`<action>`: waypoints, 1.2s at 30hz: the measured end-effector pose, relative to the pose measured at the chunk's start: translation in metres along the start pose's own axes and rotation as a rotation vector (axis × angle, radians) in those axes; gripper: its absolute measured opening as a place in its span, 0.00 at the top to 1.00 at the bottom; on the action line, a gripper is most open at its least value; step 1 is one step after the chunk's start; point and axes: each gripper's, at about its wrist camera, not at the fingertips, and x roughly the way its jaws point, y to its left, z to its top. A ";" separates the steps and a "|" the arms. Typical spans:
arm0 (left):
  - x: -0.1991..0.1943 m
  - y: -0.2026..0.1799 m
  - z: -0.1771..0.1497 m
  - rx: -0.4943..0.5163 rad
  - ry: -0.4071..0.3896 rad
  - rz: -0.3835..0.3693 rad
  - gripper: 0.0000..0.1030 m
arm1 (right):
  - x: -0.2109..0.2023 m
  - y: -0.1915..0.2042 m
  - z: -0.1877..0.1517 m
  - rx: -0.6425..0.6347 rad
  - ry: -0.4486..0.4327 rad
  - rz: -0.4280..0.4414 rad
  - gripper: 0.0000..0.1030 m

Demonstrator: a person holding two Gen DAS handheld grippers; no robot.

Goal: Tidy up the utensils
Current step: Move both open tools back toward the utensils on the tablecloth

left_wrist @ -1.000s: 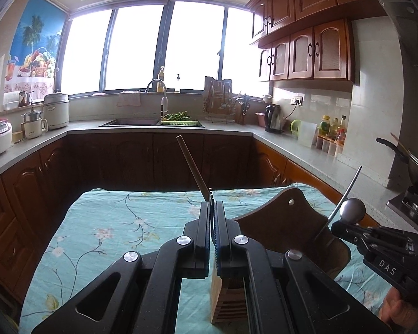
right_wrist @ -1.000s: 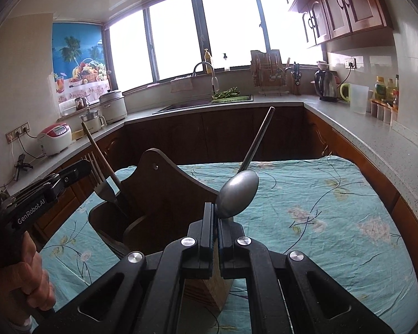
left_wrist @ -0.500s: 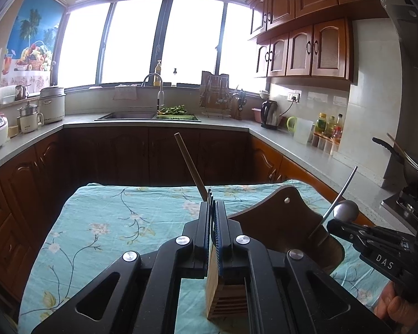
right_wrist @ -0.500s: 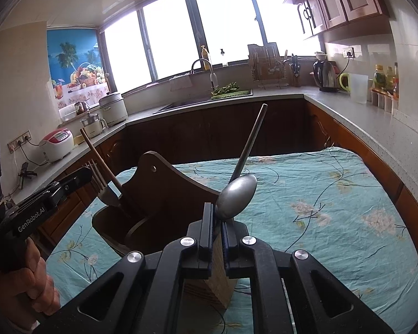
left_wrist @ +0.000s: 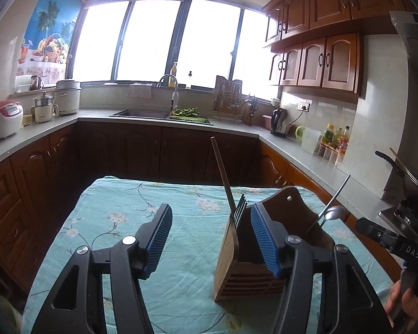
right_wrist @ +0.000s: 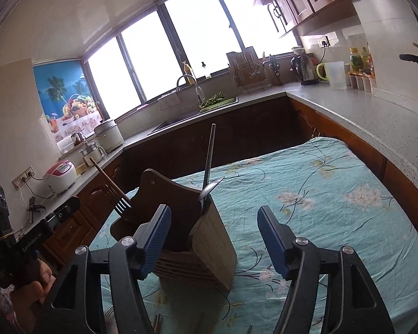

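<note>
A wooden utensil holder (left_wrist: 245, 272) (right_wrist: 206, 245) stands on the table with the teal floral cloth (left_wrist: 131, 222) (right_wrist: 320, 194). A fork with a wooden handle (left_wrist: 238, 214) (right_wrist: 119, 204) stands in its left compartment, tines up. A metal spoon (left_wrist: 333, 213) (right_wrist: 209, 189) stands in its right compartment. My left gripper (left_wrist: 210, 232) is open and empty, its right finger in front of the holder. My right gripper (right_wrist: 213, 236) is open and empty, with the holder's near corner between its fingers.
Kitchen counters (left_wrist: 292, 144) run around the table, with a sink (left_wrist: 142, 114), a rice cooker (left_wrist: 2, 118), a kettle (right_wrist: 303, 69) and bottles (left_wrist: 334, 136). A stove with a pot (left_wrist: 412, 183) is at the right. Thin sticks (right_wrist: 156, 325) lie at the table's near edge.
Both grippers opened. The left one let go of the fork and the right one let go of the spoon; both utensils now stand in the holder. Both grippers pulled back slightly.
</note>
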 end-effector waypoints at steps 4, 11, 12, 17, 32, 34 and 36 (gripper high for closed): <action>-0.027 0.005 -0.010 -0.027 0.011 0.017 0.23 | -0.024 0.006 -0.008 0.000 -0.028 0.019 0.17; -0.076 0.008 -0.032 -0.068 0.055 0.015 0.19 | -0.062 0.019 -0.031 -0.021 -0.031 0.040 0.06; -0.083 0.012 -0.034 -0.076 0.062 0.014 0.18 | -0.067 0.020 -0.035 -0.025 -0.030 0.037 0.05; -0.114 0.020 -0.046 -0.117 0.091 0.004 0.14 | -0.087 0.022 -0.057 -0.026 -0.006 0.021 0.01; -0.150 0.011 -0.086 -0.130 0.237 0.002 0.12 | -0.117 0.005 -0.119 0.015 0.079 -0.022 0.01; -0.148 0.010 -0.090 -0.125 0.260 0.009 0.12 | -0.116 0.003 -0.123 0.022 0.093 -0.025 0.01; -0.145 0.007 -0.091 -0.122 0.278 0.010 0.12 | -0.114 0.002 -0.126 0.026 0.105 -0.029 0.01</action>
